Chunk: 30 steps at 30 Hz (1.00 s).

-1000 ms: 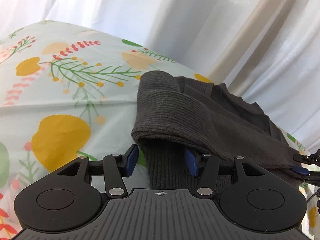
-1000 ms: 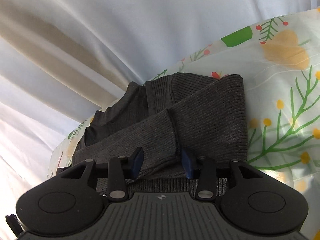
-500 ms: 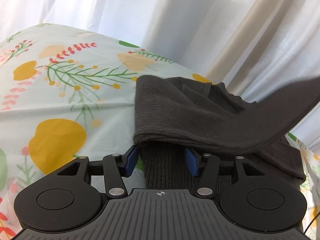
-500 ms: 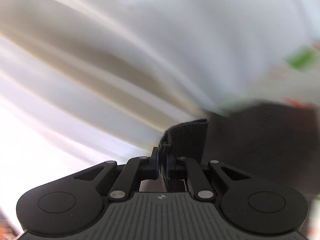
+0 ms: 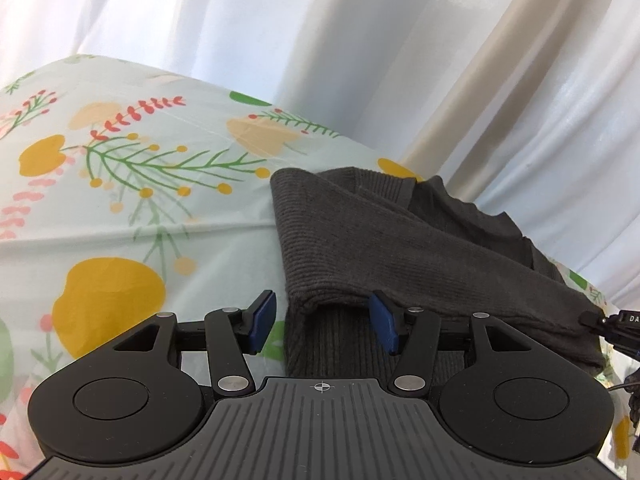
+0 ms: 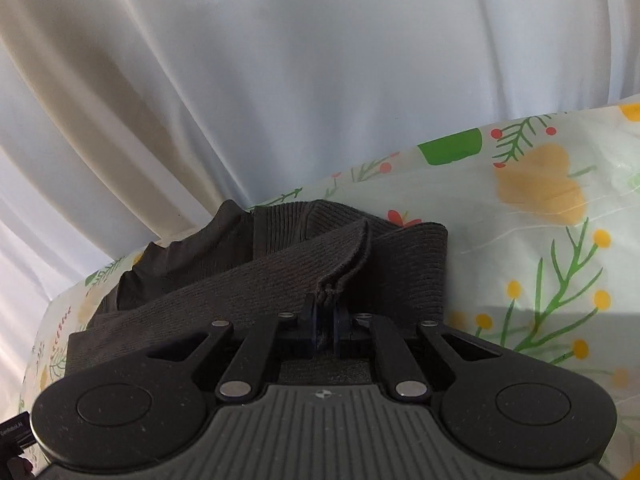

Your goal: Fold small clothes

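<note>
My left hand-held gripper (image 5: pixel 322 322) sits low over the tabletop (image 5: pixel 120 216), its blue pads spread apart with nothing between them. Straight ahead of it lies the dark grey sweater (image 5: pixel 400 248), partly folded on the floral tablecloth (image 5: pixel 168 160); a ribbed sleeve (image 5: pixel 420 268) runs across the body from the far left toward the near right, and its folded edge drapes over the right pad, partly hiding it. At the right edge of this view I see the tip of the other tool at the sleeve's end.

My right hand-held gripper (image 6: pixel 324 322) is pressed together on the cuff (image 6: pixel 334 286) of that sleeve, bunching the knit just in front of the pads. Beyond it the sweater (image 6: pixel 280 272) fills the middle ground. White curtains (image 6: pixel 300 80) hang close behind the tabletop's far edge.
</note>
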### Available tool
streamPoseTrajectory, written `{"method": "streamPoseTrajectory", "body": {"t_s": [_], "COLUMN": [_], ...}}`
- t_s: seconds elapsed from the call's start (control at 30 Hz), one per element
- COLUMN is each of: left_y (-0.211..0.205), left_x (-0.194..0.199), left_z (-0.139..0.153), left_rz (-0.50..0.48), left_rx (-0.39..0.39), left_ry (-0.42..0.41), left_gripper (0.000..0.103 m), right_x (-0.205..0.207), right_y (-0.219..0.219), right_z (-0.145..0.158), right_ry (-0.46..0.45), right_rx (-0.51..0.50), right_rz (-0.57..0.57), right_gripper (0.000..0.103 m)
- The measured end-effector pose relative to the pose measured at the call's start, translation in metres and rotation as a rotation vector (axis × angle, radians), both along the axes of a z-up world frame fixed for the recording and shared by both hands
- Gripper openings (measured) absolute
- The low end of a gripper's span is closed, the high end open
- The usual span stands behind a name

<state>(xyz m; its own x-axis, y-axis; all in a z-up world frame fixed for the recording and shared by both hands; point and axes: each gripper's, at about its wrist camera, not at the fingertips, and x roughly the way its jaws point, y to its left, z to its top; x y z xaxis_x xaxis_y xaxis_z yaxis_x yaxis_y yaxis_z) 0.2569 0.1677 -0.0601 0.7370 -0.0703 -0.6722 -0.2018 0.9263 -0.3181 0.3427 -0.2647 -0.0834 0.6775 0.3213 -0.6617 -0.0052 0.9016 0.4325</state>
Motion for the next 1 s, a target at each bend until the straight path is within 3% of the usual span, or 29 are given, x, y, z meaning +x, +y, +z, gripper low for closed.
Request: {"method": "streamPoseTrajectory", "body": {"t_s": [0.2,0.27,0.33,0.5,0.67,0.73,0.83,1.0], "left_y": [-0.008,-0.011,-0.015,-0.022,-0.037,-0.045,-0.049,-0.042], "left_x": [0.01,0.013,0.014,0.009,0.01,0.015,0.024,0.034], "left_z": [0.005,0.006,0.008,0.017,0.019,0.016,0.009,-0.005], "left_rz": [0.002,-0.012,-0.023,-0.041,-0.12,-0.139,-0.145,-0.119], "left_rx": [0.022,0.03,0.045,0.062,0.043,0.058,0.077,0.095], "left_ry": [-0.019,-0.024,-0.025,-0.066,-0.084,-0.072,-0.057,-0.028], "left_gripper": [0.059,0.059,0.059,0.059,0.059,0.059,0.059,0.059], "right_x": [0.002,0.006,0.012,0.003,-0.002,0.001,0.009,0.02], "right_y": [0.008,0.006,0.006,-0.008,-0.019,-0.01,0.006,0.013], "right_z": [0.025,0.021,0.009,-0.001,-0.008,-0.007,-0.001,-0.004], "right_ry": [-0.117,-0.086,0.003,0.01,0.019,0.01,-0.014,-0.043], "right_rx": [-0.03,-0.087,-0.137,0.017,0.143,0.106,-0.003,-0.075], "right_rz": [0.021,-0.001,0.002,-0.021,-0.048,-0.033,-0.028,-0.049], "right_gripper": [0.006,0.007,0.01,0.016,0.019,0.008,0.007,0.007]}}
